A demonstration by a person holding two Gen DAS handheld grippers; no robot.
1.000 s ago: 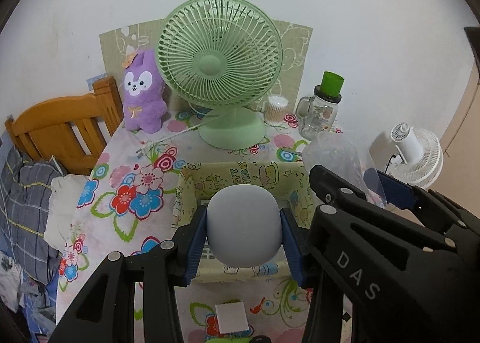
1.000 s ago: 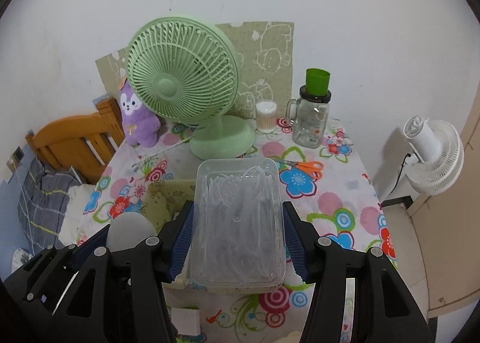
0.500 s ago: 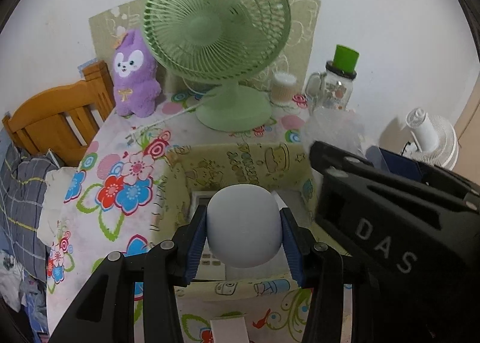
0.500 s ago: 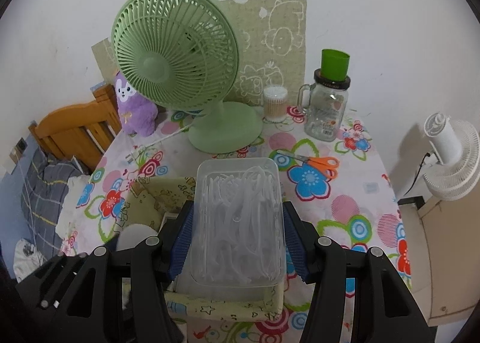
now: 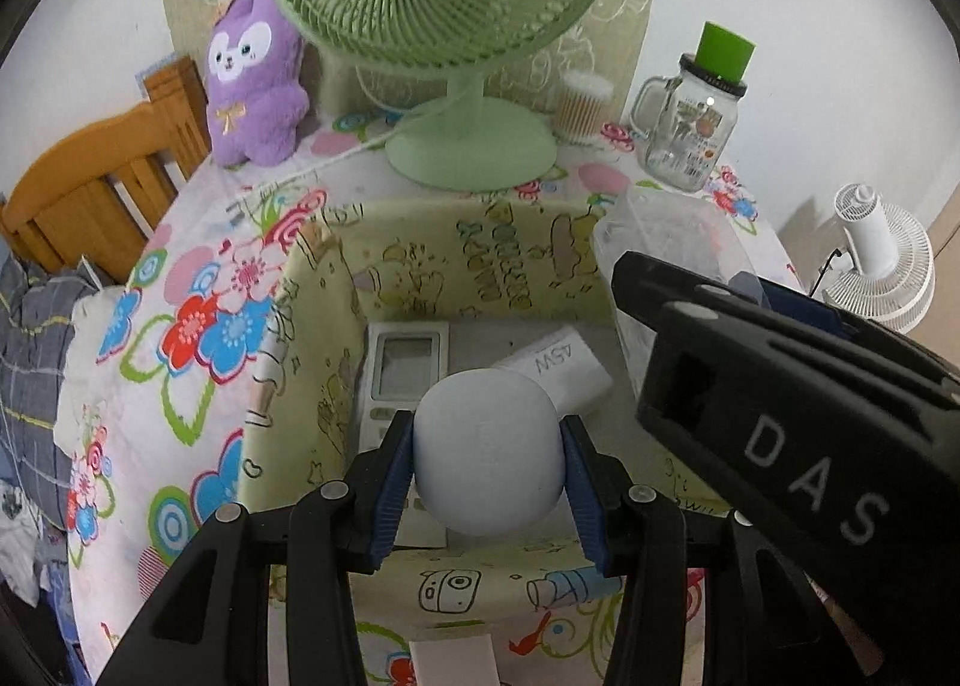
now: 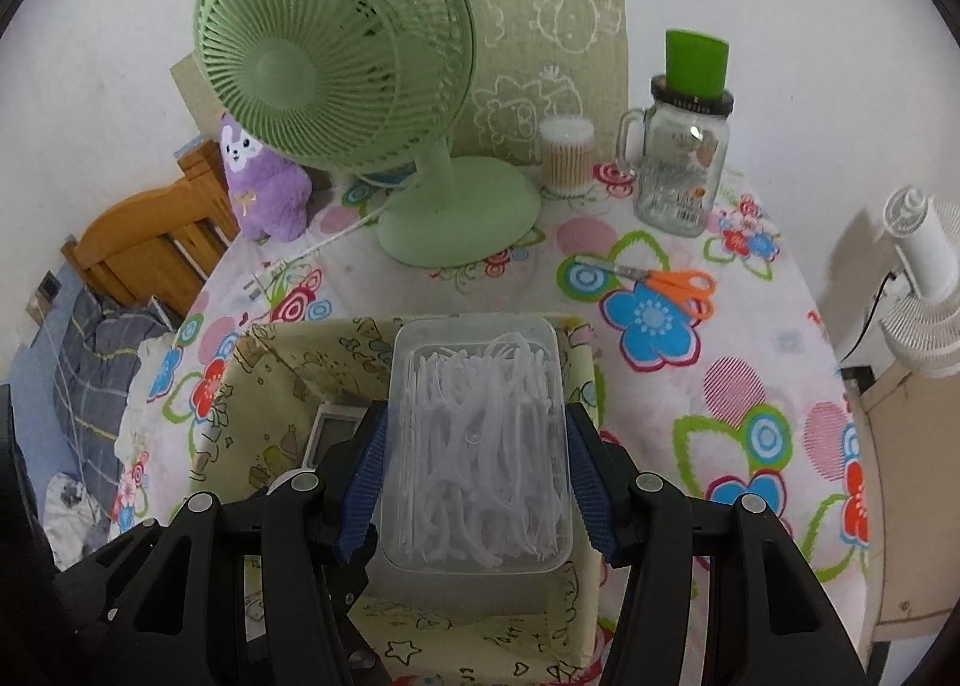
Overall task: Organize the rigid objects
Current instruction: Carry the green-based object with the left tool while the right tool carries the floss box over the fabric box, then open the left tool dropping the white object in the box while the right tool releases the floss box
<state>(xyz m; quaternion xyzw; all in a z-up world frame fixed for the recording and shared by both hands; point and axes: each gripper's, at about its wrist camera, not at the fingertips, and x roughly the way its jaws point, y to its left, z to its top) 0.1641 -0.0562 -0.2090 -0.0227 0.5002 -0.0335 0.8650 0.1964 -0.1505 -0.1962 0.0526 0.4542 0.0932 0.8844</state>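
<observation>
Left gripper (image 5: 489, 461): clamped on pale rounded case (image 5: 487, 446), over yellow fabric bin (image 5: 456, 260). Right gripper (image 6: 477, 473): clamped on clear floss-pick box (image 6: 477, 446), over same bin.

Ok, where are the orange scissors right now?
In the right wrist view, the orange scissors lie on the floral tablecloth, right of the green fan, before the glass jar.

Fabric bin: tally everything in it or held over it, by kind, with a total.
Remote control lying in the fabric bin: 1
White charger block lying in the bin: 1
Pale rounded case held by the left gripper: 1
Clear box of floss picks held by the right gripper: 1
Total: 4
</observation>
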